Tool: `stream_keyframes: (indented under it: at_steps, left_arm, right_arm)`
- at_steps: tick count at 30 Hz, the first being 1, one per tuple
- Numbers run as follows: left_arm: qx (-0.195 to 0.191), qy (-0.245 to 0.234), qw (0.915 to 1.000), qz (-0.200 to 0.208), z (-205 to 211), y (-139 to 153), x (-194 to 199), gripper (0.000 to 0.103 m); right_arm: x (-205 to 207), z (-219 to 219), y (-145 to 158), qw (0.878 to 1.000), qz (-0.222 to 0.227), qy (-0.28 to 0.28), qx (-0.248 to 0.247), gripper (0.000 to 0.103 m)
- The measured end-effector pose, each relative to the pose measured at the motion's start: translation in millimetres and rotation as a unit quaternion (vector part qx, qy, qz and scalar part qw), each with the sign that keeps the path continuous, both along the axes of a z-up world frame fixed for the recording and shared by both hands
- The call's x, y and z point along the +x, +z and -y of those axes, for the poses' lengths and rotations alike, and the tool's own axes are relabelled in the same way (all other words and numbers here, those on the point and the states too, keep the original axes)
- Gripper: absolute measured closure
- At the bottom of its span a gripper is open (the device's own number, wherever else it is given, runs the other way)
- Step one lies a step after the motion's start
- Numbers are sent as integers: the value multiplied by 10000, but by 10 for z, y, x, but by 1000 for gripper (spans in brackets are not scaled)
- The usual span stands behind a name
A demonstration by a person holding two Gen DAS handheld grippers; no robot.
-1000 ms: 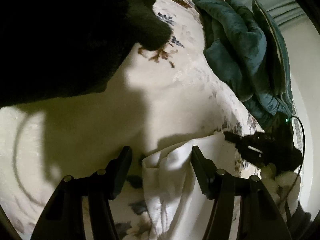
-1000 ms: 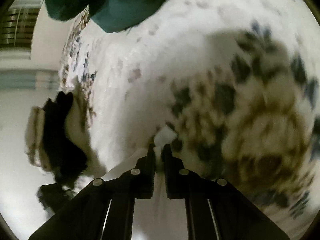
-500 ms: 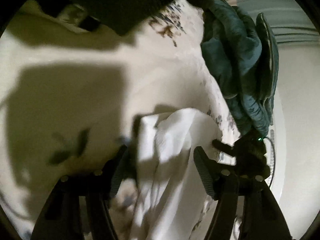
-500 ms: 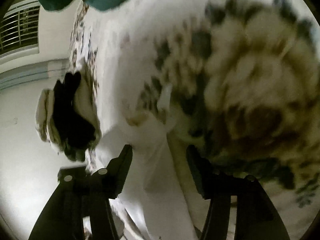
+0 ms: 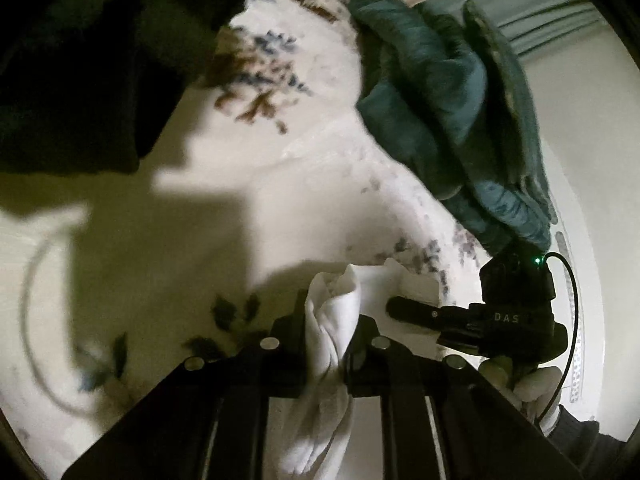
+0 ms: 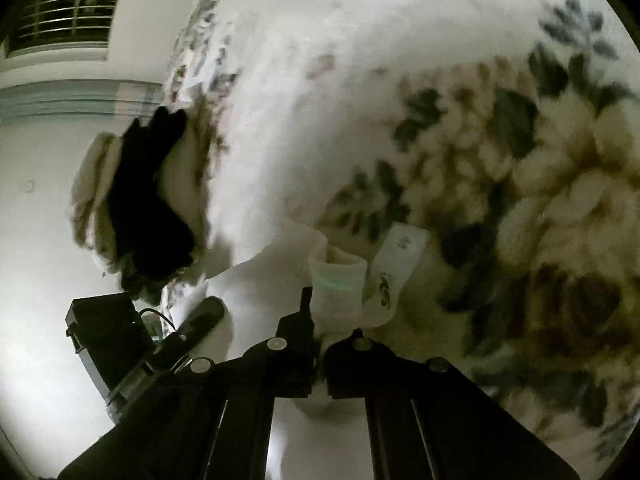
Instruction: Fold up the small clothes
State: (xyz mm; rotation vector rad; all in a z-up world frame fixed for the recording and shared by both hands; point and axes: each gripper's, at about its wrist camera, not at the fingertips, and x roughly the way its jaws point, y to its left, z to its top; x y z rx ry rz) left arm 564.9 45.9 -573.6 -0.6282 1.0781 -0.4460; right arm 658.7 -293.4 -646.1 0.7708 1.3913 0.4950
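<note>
left gripper: jaws clenched on white garment | right gripper: jaws pinch same cloth | bed beneath, teal blanket far right

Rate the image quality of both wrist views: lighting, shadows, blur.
Left wrist view: dim, with a hard dark shadow across the floral bedspread; the white garment in the left tongs is bright and fairly sharp; the teal blanket is slightly smeared. Right wrist view: the bedspread's flower print is motion-blurred, the garment near the right tongs is washed out, and fisheye curvature bends the window.
</note>
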Motion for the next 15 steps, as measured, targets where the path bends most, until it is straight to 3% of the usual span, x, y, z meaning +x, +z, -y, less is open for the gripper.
stream_keyframes:
  at_steps: [5,10,14,15]
  left_arm:
    - [26,-88,9991,415,-23,418,-253,93]
    - [-56,-256,9975,656,-102,791,-714,92]
    - [-137,-438,9975,530,-202,959,-1269,88]
    - [-84,-457,9980,440,-222,955,-1436,81]
  right_arm:
    - [-228,3,407,9992,382,-12,106,100]
    - [-712,-33,843,9968,740,93,302,100]
    - [-1336,-138,1017,9961,712,283,443,100]
    - [-1479,-170,1013,9961,637,370,483,100]
